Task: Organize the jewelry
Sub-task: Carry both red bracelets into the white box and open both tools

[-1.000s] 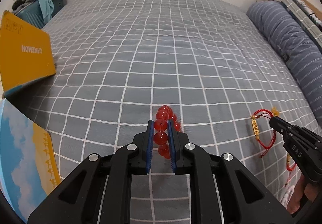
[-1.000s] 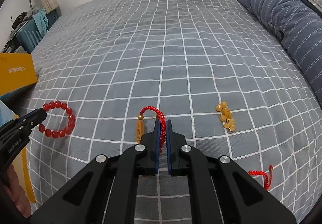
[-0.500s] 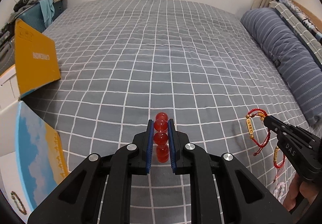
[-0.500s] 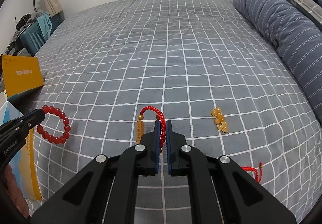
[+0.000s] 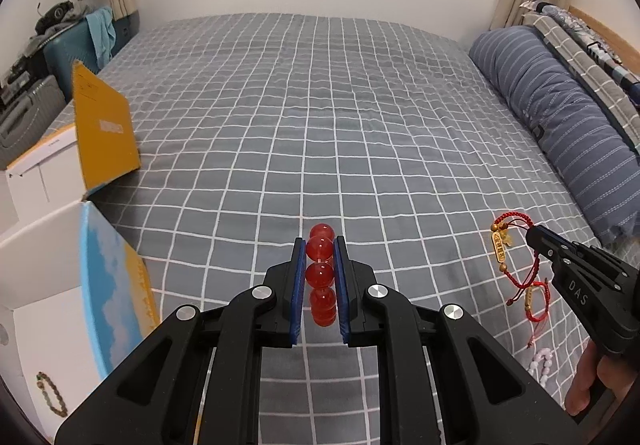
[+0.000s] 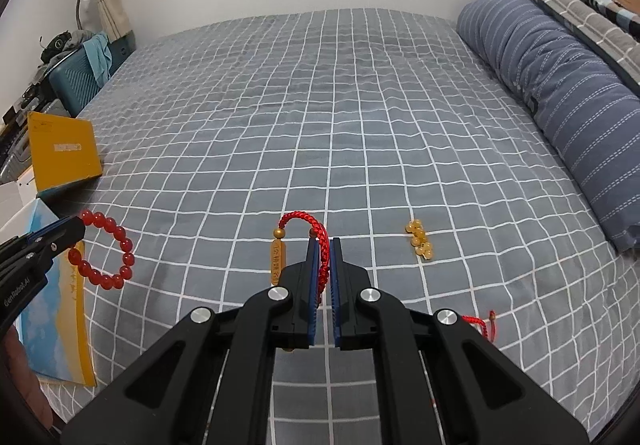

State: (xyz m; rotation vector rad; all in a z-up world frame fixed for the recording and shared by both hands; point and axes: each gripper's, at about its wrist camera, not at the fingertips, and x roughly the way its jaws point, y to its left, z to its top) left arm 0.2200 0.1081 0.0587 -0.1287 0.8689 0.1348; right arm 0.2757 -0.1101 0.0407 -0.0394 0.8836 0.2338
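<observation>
Grey checked bed [image 6: 360, 117] fills both views, white wall behind, striped blue pillow [image 6: 560, 85] along the right edge.

Left hand-held gripper [image 5: 319, 245] is clamped on the red bead bracelet [image 5: 320, 273]: round glossy translucent beads stacked between blue pads, ring hanging off the bed in the right wrist view [image 6: 106, 249]. Right hand-held gripper [image 6: 324, 245] is closed on the red cord bracelet [image 6: 304, 219]: braided cord, gold beads, gold bar charm [image 6: 278, 259] dangling left of the jaws.

Yellow beads [image 6: 420, 239] lie bunched on the bed right of the right hand-held gripper, apart from it. Second red cord bracelet [image 6: 482, 323] lies at lower right; pale pink beads [image 5: 542, 361] low right in the left view. A dull beaded bracelet [image 5: 50, 393] sits in the white box [image 5: 44, 309] at left, blue-yellow flap [image 5: 108, 285] raised. Yellow box [image 6: 62, 151] sits at the left bed edge, near a teal case [image 6: 74, 81].

Middle and far bed are open, wide room ahead. Left edge is crowded by boxes.

Versus a second ago: both bracelets now lifted clear of the bed, both cameras higher, white box and window newly in the left view. Grips unchanged.
</observation>
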